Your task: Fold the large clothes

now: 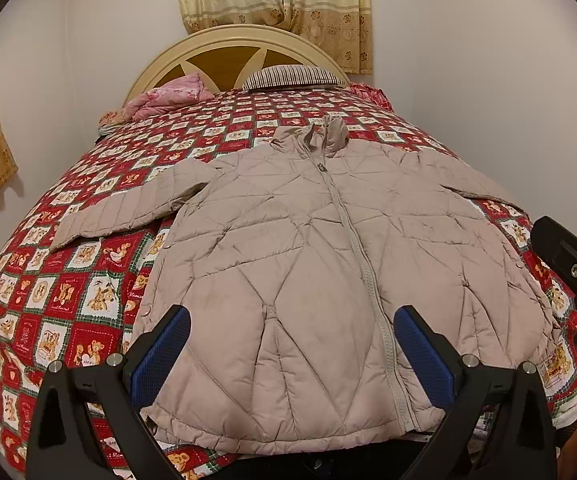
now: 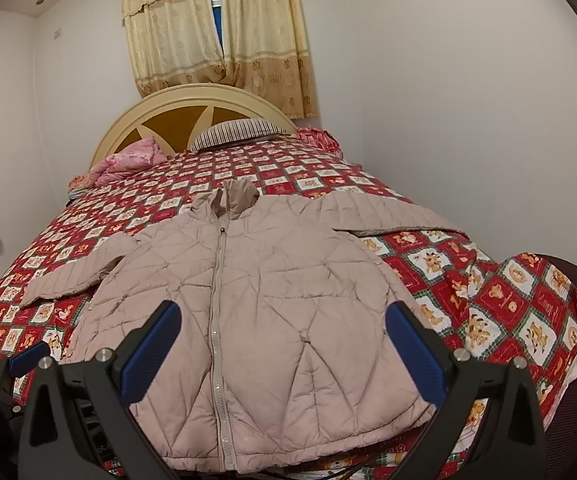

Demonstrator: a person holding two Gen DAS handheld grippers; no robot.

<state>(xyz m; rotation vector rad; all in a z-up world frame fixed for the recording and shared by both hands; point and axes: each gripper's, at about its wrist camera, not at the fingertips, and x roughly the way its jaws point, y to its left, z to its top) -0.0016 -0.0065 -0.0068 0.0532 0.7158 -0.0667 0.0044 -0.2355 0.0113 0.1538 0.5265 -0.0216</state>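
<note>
**Quilted jacket lying flat on the bed, both grippers hovering wide apart**

A beige quilted puffer jacket (image 1: pixel 320 264) is lying face up and zipped across the centre of both frames, spreading over a red patchwork bedspread with teddy-bear squares (image 1: pixel 88 280). Its hem is sitting at the lower middle of the frames, near the foot of the bed, and its stand-up collar is pointing toward the cream arched wooden headboard (image 1: pixel 232 56) in the upper middle. One sleeve is stretching out to the left, the other to the right.

The left gripper (image 1: pixel 291 354) is hanging over the jacket's lower half, its blue-padded fingers (image 1: pixel 160 354) standing well apart and holding nothing. The right gripper (image 2: pixel 282 350) is hovering likewise above the hem, its fingers (image 2: pixel 150 346) spread wide and empty.

A striped pillow (image 1: pixel 294 76) and a pink crumpled blanket (image 1: pixel 168 96) are resting by the headboard, under yellow patterned curtains (image 1: pixel 272 4) at the top of the frame.
</note>
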